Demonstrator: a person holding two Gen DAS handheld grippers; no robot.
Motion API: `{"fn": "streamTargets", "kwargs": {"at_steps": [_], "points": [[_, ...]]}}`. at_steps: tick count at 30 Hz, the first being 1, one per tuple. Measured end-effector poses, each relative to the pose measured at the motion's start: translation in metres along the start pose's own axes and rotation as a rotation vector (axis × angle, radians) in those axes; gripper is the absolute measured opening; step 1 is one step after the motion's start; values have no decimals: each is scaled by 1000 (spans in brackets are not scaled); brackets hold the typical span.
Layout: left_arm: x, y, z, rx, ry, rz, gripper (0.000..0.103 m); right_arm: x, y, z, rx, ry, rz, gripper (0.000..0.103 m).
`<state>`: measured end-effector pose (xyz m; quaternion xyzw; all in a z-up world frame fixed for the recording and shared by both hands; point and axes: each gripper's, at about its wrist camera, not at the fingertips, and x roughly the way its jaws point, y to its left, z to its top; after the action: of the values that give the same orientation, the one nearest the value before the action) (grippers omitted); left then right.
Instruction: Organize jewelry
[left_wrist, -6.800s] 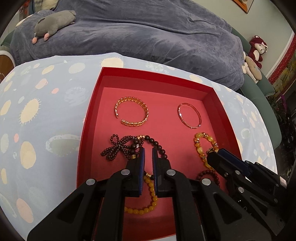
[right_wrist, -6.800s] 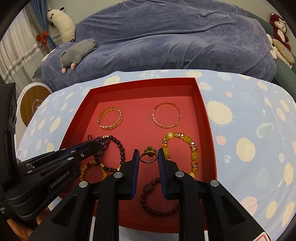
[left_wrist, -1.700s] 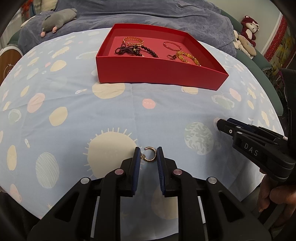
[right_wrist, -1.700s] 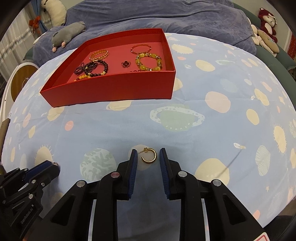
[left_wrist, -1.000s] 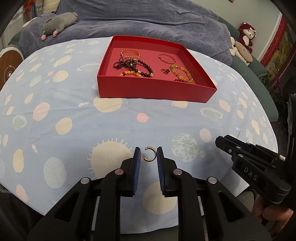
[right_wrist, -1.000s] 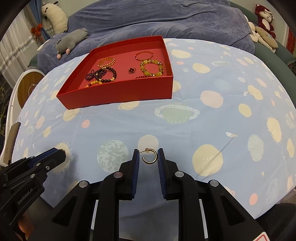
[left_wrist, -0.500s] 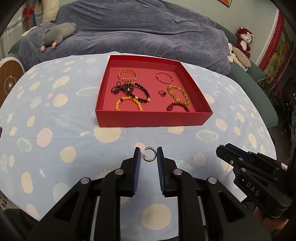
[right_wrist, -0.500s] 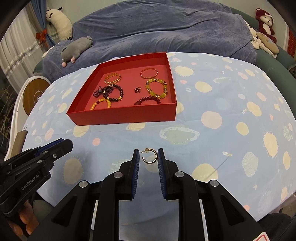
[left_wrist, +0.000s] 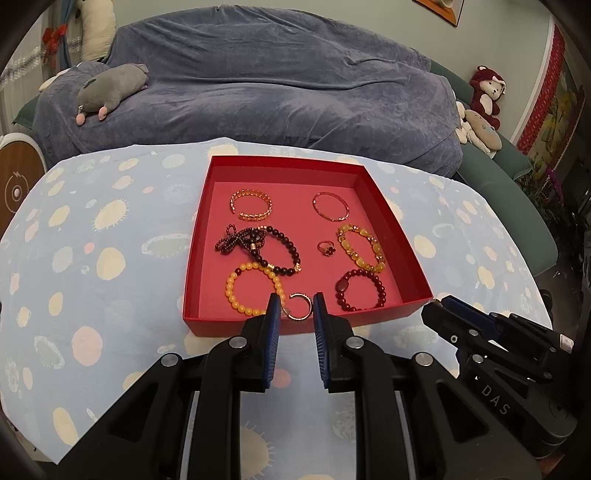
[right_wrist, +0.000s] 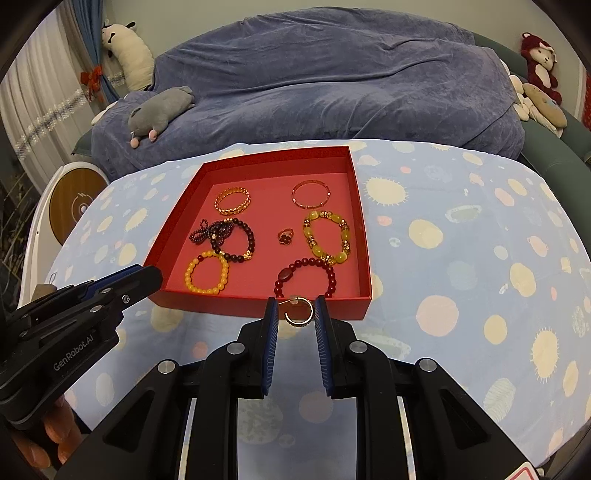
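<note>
**Both hoops carried up to the box**

Lifted off the cloth since the earlier frames, each hoop earring now hangs in front of the near wall of the red box (left_wrist: 236, 326), which has drawn much closer. The left hoop (left_wrist: 298, 306) sits pinched between the left gripper (left_wrist: 296, 310) fingers; the right hoop (right_wrist: 299, 311) likewise in the right gripper (right_wrist: 294, 312), both sets of fingers narrow and closed on the metal.

These are likely very light, stiff and smooth, with a thin post that could bend, so a hold across the curve of the ring, as now, looks right; a loose pinch could let one pivot or slip.

Both grippers tilt steeply down over the bench (right_wrist: 461, 236), side by side, aimed at the box floor among the bracelets (right_wrist: 327, 236).
</note>
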<state>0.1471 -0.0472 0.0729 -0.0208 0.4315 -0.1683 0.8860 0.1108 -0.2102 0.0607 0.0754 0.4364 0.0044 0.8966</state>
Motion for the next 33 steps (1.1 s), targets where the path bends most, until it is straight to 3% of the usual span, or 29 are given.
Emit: {"fn": "streamTargets", "kwargs": {"at_steps": [18, 33], "points": [[68, 17, 36, -31, 36, 16, 18, 72, 14, 45, -22, 33, 13, 19], [98, 24, 37, -16, 83, 49, 18, 101, 18, 53, -30, 64, 10, 20]]}}
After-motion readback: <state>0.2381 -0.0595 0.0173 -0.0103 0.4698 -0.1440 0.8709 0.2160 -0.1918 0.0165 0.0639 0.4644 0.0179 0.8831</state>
